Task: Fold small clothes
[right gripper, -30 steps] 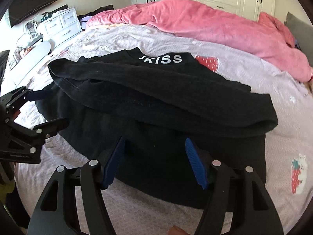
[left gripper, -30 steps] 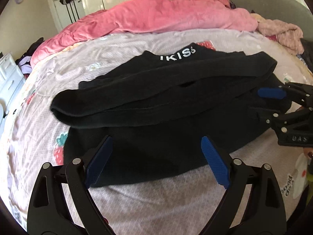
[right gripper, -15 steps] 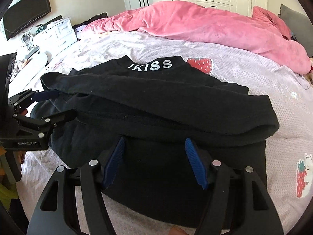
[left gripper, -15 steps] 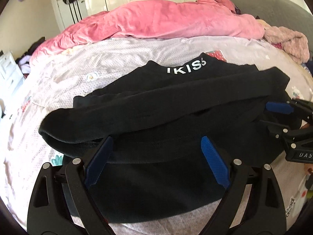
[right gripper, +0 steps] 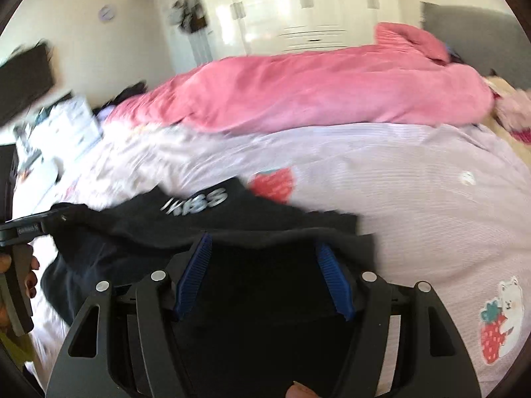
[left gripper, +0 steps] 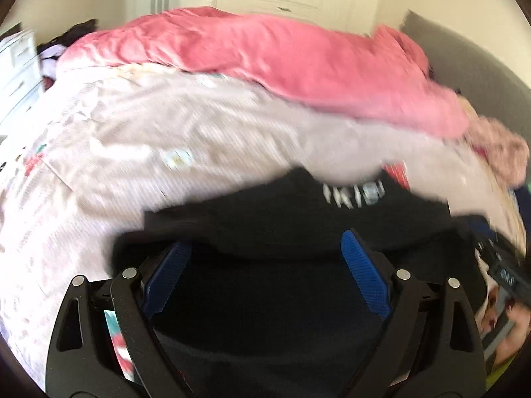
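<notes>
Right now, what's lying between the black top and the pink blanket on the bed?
Only bare bedsheet with a strawberry print beside the black top; nothing else lies before the pink blanket. The right wrist view shows it best.

White letters on my black garment, mostly smeared

From my right tongs' camera the black garment [right gripper: 252, 229] carries white lettering [right gripper: 195, 201] near its top edge that reads roughly "KISS", with a blurred stroke before it. From my left tongs' camera the same letters are too smeared to read. A small light label on the other tongs' body is also unreadable in both views.
</notes>
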Motion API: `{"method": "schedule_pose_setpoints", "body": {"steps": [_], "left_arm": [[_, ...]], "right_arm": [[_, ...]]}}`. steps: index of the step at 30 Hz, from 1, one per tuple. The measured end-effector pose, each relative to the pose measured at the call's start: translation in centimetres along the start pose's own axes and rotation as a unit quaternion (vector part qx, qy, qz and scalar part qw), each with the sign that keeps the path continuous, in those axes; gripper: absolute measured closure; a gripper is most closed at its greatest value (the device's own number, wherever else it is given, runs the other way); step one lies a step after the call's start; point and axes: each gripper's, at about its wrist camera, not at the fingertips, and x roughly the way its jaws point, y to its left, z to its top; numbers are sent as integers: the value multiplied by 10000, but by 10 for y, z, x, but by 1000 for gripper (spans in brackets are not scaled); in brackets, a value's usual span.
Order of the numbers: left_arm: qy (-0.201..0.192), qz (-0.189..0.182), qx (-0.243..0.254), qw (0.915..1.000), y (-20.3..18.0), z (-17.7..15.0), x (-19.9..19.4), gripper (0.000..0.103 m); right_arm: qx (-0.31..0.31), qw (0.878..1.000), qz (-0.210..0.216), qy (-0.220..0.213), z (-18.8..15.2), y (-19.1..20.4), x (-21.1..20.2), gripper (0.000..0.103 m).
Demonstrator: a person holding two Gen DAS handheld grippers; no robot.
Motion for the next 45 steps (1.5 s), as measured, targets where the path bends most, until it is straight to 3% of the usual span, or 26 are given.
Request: {"method": "schedule_pose_setpoints", "body": {"steps": [3, 6, 13, 18, 22, 24, 27, 28, 33, 43, 45], "left_arm": [[-207, 66, -376, 9991, 14, 18, -9, 18], [-245, -67, -411, 9988, 15, 17, -24, 18], [-217, -221, 117, 9995, 1, -30, -61, 18], [-11, -248, 735, 9970, -23, -71, -75, 18], [54, 230, 1560, 9875, -52, -93, -64, 18], [163, 418, 1805, 9826, -62, -96, -49, 18], [317, 579, 1920, 9792, -67, -94, -29, 18], [326, 615, 1979, 9777, -70, -93, -25, 18], [358, 818, 2250, 9703, -79, -84, 2, 18], [194, 767, 1481, 9858, -58, -21, 31, 18], [190, 845, 1375, 9867, -53, -5, 37, 17]], "right_arm": [[324, 9995, -24, 24, 4, -20, -2, 39], [242, 9997, 58, -19, 6, -18, -8, 39], [-279, 9990, 201, 299, 3, -1, -20, 35], [-421, 9979, 414, 268, -7, -4, -40, 35], [-439, 9956, 662, 500, -25, -1, -44, 36], [-691, 9923, 675, 774, -34, 9, -38, 55], [-970, 9877, 142, 1219, -47, 19, -12, 71], [-922, 9873, 93, 1291, -50, 19, -6, 72], [-1034, 9898, -18, 975, -41, 26, 1, 72], [-57, 9996, -184, 192, -5, -11, 11, 71], [162, 9992, -307, 180, -3, -26, 10, 62]]}}
